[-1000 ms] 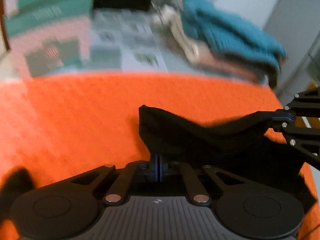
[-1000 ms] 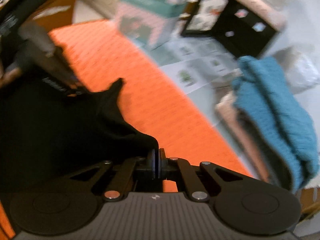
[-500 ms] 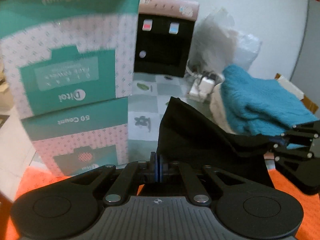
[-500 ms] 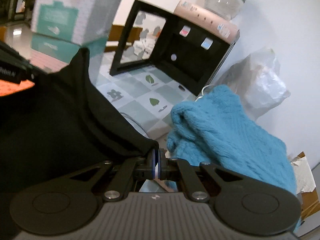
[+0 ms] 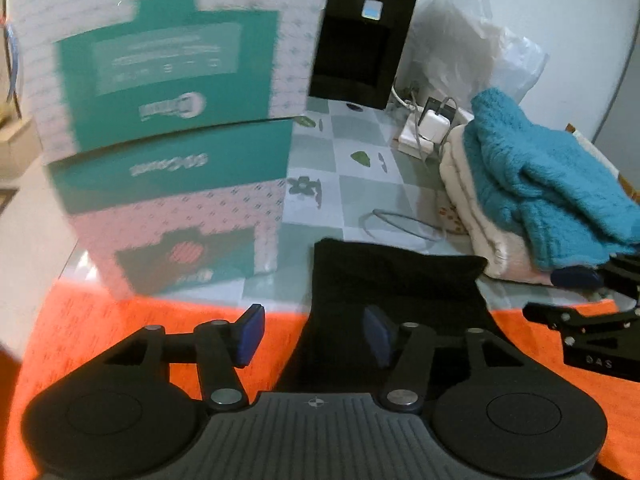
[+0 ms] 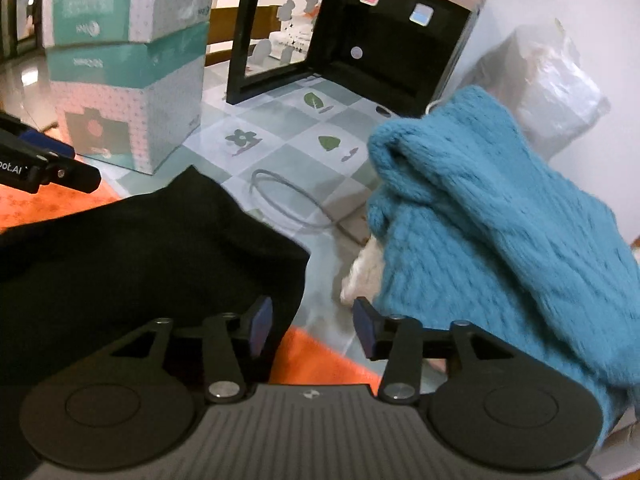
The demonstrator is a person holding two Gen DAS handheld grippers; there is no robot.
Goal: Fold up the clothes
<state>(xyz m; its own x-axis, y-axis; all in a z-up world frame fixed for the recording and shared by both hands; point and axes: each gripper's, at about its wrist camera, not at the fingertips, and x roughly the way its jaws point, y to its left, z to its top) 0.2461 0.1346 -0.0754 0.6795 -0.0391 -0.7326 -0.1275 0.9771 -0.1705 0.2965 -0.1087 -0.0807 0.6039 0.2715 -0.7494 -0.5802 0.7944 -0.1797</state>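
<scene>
A black garment (image 5: 394, 280) lies flat, partly on the orange mat (image 5: 120, 328) and partly on the tiled tablecloth beyond it. My left gripper (image 5: 316, 334) is open over the garment's left edge, nothing between its blue pads. In the right wrist view the same black garment (image 6: 140, 248) fills the left side, and my right gripper (image 6: 312, 324) is open at its right edge, nothing held. The right gripper (image 5: 580, 292) shows at the right edge of the left wrist view. The left gripper (image 6: 44, 156) shows at the left edge of the right wrist view.
A folded stack with a teal knit sweater (image 6: 500, 220) on cream cloth (image 5: 480, 216) sits to the right. Stacked teal and pink boxes (image 5: 168, 128) stand at the left. A black water dispenser (image 6: 360, 40), a grey cable loop (image 6: 288, 204) and a plastic bag (image 5: 472, 52) lie behind.
Both grippers carried the black garment forward off the mat's middle, set it down at the mat's far edge and opened, letting it go.
</scene>
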